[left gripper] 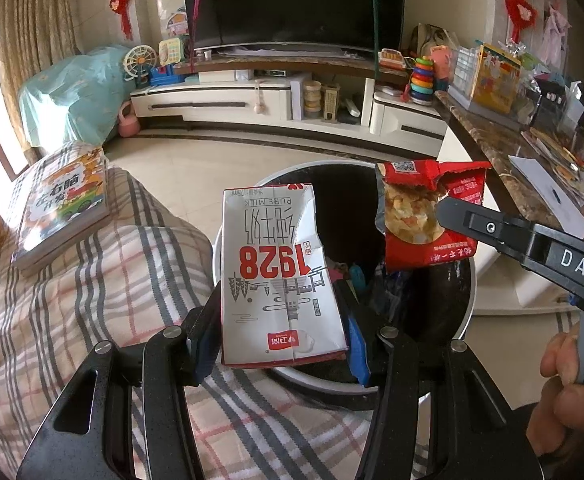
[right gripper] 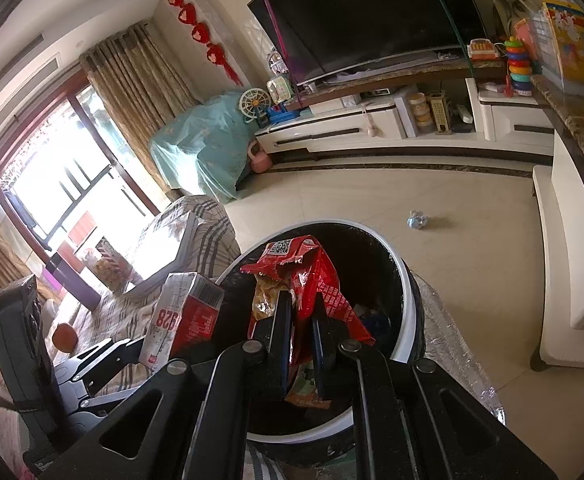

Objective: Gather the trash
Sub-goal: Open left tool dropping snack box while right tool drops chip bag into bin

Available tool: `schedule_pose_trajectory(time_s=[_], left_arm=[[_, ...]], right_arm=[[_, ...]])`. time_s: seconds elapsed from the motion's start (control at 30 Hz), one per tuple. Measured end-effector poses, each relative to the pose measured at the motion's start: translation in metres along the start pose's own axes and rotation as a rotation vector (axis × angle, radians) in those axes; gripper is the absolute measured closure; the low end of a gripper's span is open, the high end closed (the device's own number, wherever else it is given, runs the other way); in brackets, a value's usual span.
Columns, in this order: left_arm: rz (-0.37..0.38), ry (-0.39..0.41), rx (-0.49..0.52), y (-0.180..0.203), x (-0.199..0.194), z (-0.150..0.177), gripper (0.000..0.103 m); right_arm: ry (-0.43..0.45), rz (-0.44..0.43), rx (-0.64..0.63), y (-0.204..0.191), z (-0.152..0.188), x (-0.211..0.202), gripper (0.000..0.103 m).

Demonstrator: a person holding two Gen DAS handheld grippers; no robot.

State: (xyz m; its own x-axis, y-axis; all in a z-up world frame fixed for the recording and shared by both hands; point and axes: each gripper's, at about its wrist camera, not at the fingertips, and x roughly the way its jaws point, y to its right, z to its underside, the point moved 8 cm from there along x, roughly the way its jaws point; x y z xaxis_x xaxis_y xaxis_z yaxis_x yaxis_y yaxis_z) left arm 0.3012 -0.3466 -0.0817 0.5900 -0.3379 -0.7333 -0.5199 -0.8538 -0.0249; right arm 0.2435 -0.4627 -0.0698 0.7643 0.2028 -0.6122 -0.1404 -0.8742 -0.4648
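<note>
My left gripper (left gripper: 278, 296) is shut on a white and red milk carton (left gripper: 280, 276) marked 1928 and holds it over the left rim of a round black trash bin (left gripper: 465, 320). My right gripper (right gripper: 301, 300) is shut on a red snack wrapper (right gripper: 311, 276) and holds it above the bin's opening (right gripper: 371, 264). The wrapper (left gripper: 423, 216) and a right finger (left gripper: 491, 228) show at the right of the left wrist view. The carton (right gripper: 184, 316) shows at the left of the right wrist view. Other trash lies inside the bin.
A plaid-covered sofa (left gripper: 92, 280) with a book (left gripper: 64, 204) is left of the bin. A marble-topped table (left gripper: 503, 148) with papers is to the right. A crumpled blue-white scrap (right gripper: 417, 220) lies on the tile floor. A TV stand (left gripper: 252, 96) runs along the far wall.
</note>
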Motion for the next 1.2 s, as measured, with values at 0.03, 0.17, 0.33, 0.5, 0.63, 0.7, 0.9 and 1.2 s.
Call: schedule_pose_trajectory(time_s=[0.03,0.17,0.33,0.5,0.63,0.7,0.9,1.2], left_arm=[[-0.001,0.0,0.002,0.001,0.001,-0.001,0.052],[-0.001,-0.003,0.003,0.002,0.003,-0.001,0.052],[-0.001,-0.009,0.002,0.002,0.006,-0.001,0.052],[0.002,-0.018,-0.004,0.002,0.009,-0.003,0.052],[0.003,-0.026,-0.016,0.002,0.011,-0.005,0.051],[0.01,-0.031,-0.024,0.002,0.011,-0.006,0.05],[0.003,-0.003,-0.036,-0.004,-0.001,-0.006,0.041],[0.0,0.043,-0.136,-0.031,-0.039,0.023,0.021]], right_arm=[[-0.002,0.001,-0.001,0.0,0.0,0.001,0.094],[-0.007,0.004,-0.002,0.001,0.0,0.004,0.094],[-0.018,0.009,-0.005,0.003,-0.001,0.008,0.094],[-0.027,0.014,-0.005,0.004,0.0,0.012,0.094],[-0.032,0.017,-0.003,0.006,-0.001,0.014,0.091],[-0.037,0.017,-0.002,0.006,-0.003,0.015,0.089],[-0.024,0.019,0.027,0.01,-0.006,0.01,0.06],[0.026,-0.005,0.058,0.002,-0.002,-0.019,0.014]])
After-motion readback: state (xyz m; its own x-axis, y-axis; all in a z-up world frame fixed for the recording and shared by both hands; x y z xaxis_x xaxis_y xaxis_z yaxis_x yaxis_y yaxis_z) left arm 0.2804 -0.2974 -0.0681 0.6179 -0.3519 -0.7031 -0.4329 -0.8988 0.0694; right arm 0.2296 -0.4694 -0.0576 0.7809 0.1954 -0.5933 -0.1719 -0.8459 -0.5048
